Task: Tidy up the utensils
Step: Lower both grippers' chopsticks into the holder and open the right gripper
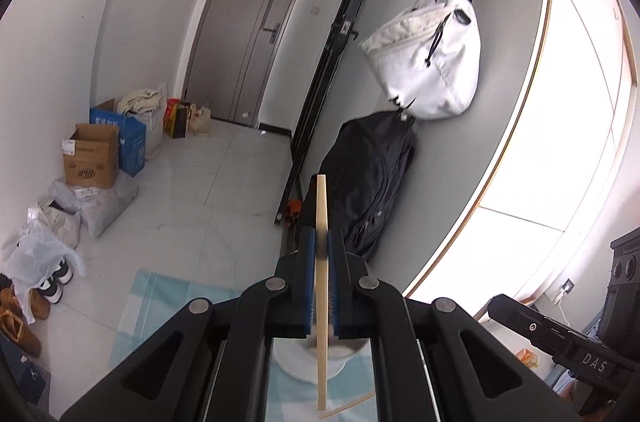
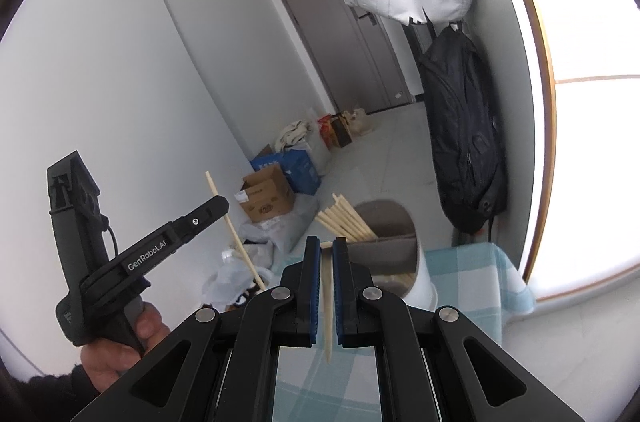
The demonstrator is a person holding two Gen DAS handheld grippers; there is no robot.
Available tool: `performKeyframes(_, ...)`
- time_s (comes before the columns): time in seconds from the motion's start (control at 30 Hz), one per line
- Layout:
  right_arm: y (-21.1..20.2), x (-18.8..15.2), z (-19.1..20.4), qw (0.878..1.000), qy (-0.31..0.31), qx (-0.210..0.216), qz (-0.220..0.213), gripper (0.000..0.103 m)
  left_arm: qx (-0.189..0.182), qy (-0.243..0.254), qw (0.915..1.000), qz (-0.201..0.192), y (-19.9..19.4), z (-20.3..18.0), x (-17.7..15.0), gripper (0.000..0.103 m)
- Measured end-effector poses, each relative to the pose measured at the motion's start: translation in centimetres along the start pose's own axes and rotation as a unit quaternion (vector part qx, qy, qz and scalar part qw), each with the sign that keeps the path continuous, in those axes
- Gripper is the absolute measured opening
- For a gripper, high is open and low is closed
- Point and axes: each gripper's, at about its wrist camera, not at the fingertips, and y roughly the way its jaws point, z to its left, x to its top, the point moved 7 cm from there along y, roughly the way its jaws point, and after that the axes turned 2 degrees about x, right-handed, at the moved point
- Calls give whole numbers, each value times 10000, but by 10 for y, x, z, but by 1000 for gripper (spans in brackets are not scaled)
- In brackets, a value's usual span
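Observation:
My left gripper point(image 1: 321, 242) is shut on a pale wooden chopstick point(image 1: 321, 198) that stands nearly upright, both ends poking out of the jaws. Below it sit a white utensil holder point(image 1: 298, 362) and a loose chopstick point(image 1: 348, 404) on the checked cloth. My right gripper point(image 2: 327, 246) is shut on another chopstick point(image 2: 327, 314), pointed end toward the camera. Just beyond it, the holder point(image 2: 424, 286) has several chopsticks point(image 2: 348, 220) leaning out to the left. In the right wrist view the left gripper point(image 2: 219, 207) is raised at the left, held by a hand point(image 2: 148, 322).
A blue and white checked cloth point(image 2: 472, 270) covers the table. On the wall behind hang a white bag point(image 1: 428, 62) and a black backpack point(image 1: 368, 182). Cardboard boxes point(image 1: 92, 158) and bags line the floor by the grey door point(image 1: 248, 30). A bright window point(image 1: 580, 142) is at the right.

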Motion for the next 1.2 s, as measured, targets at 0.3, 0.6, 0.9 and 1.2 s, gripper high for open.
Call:
performKeyframes(0.3,1,74,-2,9993,-281,-124,-198,5,-15,-177,9993,-324,19,-13,44,2)
performKeyframes(0.6,31,116,-17,9979,-546,-325,-134,5,206,-440,9979,-439,60,-3,57,2)
performKeyframes(0.9,74,123,-26,9950,-881,-449,169,5,203,-671,9973,-215,102,19,29,2)
performKeyframes(1.2,119,106,-34,9908,-1036,-455,738,5,336,-621,9974,-108,112,25,8,2)
